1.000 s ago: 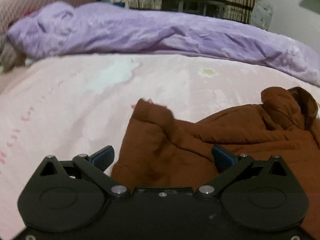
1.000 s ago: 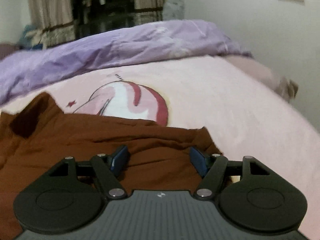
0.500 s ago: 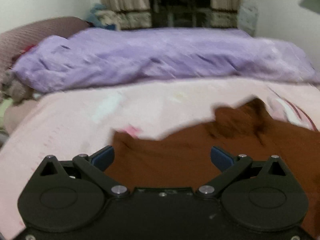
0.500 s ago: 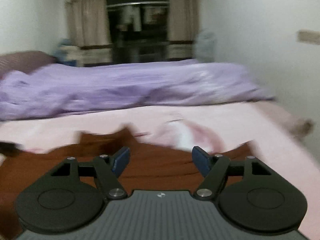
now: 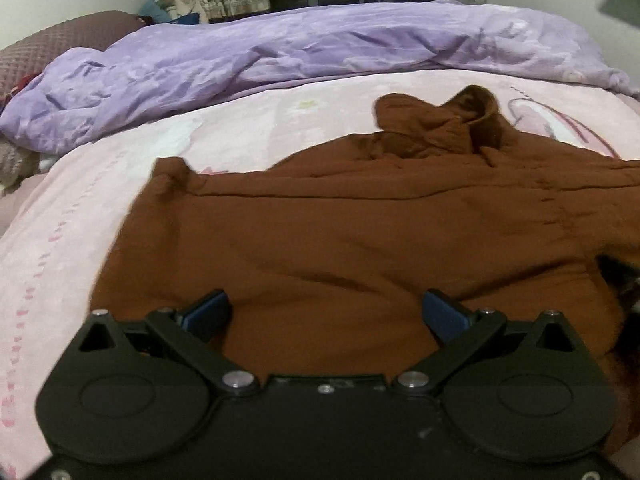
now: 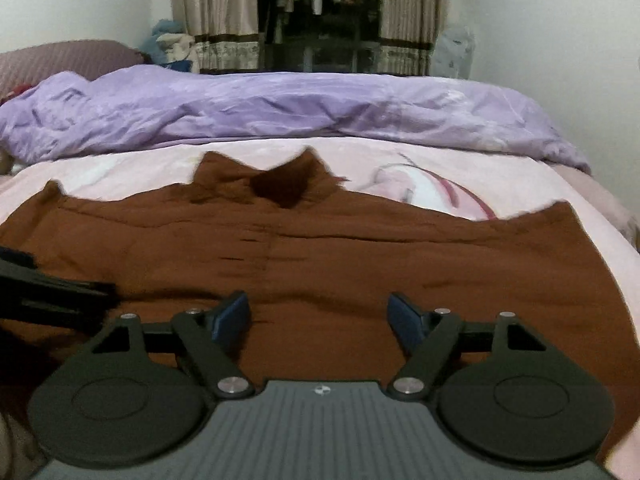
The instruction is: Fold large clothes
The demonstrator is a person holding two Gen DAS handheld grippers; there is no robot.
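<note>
A large brown padded jacket lies spread across the pink bed sheet, its collar bunched at the far side. It also shows in the right wrist view, collar away from me. My left gripper is open and empty, over the jacket's near edge. My right gripper is open and empty, over the jacket's near edge. The left gripper's black body shows at the left of the right wrist view.
A crumpled purple duvet lies along the far side of the bed, also in the right wrist view. A maroon pillow sits at far left. Curtains and a dark wardrobe stand behind. A white wall is on the right.
Both views pulled back toward the near edge. The jacket went from crumpled to spread flat and wide across the sheet. Both grippers stayed open.
</note>
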